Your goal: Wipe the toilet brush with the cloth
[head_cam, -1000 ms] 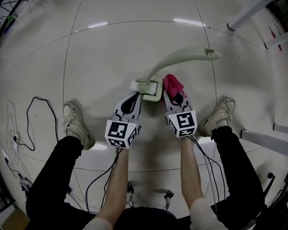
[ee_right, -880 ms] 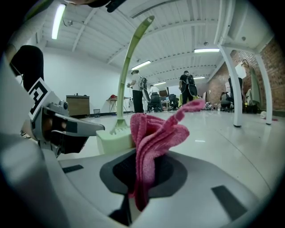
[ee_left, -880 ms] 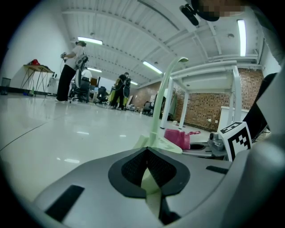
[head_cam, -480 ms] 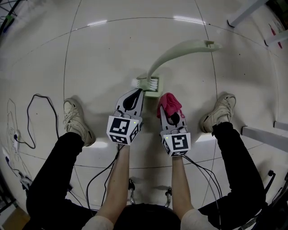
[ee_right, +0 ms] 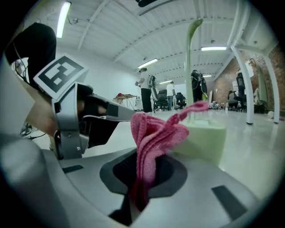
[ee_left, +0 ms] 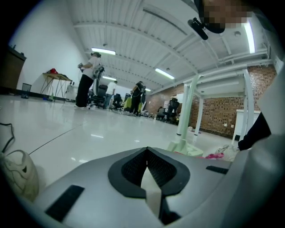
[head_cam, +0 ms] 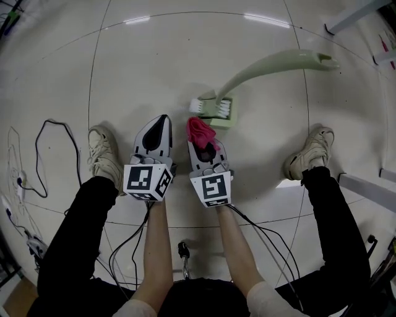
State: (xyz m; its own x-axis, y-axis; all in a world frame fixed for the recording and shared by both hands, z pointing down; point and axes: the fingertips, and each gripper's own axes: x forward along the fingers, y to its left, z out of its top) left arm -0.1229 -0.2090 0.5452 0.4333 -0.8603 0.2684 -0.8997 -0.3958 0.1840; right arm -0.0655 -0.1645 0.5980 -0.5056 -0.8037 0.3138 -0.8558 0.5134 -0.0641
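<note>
A pale green toilet brush [head_cam: 272, 67] stands in its square holder [head_cam: 221, 111] on the floor, its long curved handle leaning to the right and white bristles [head_cam: 198, 106] showing at the holder's left. My right gripper [head_cam: 202, 134] is shut on a pink cloth [head_cam: 199, 131] [ee_right: 153, 133], just short of the holder [ee_right: 202, 138]. My left gripper [head_cam: 162, 119] is shut with nothing in it, left of the cloth and apart from the brush. The left gripper view shows its jaws together [ee_left: 147, 153] and the holder [ee_left: 185, 147] farther off at the right.
The person's shoes [head_cam: 105, 158] [head_cam: 311, 151] rest on the glossy tiled floor either side of the grippers. A black cable [head_cam: 46, 139] loops at the left. White furniture legs [head_cam: 356, 12] stand at the top right. People and tables are far off in the hall.
Both grippers pulled back from the brush holder and shifted left. The left gripper, which was at the holder, is now apart from it. The cloth came away with the right gripper.
</note>
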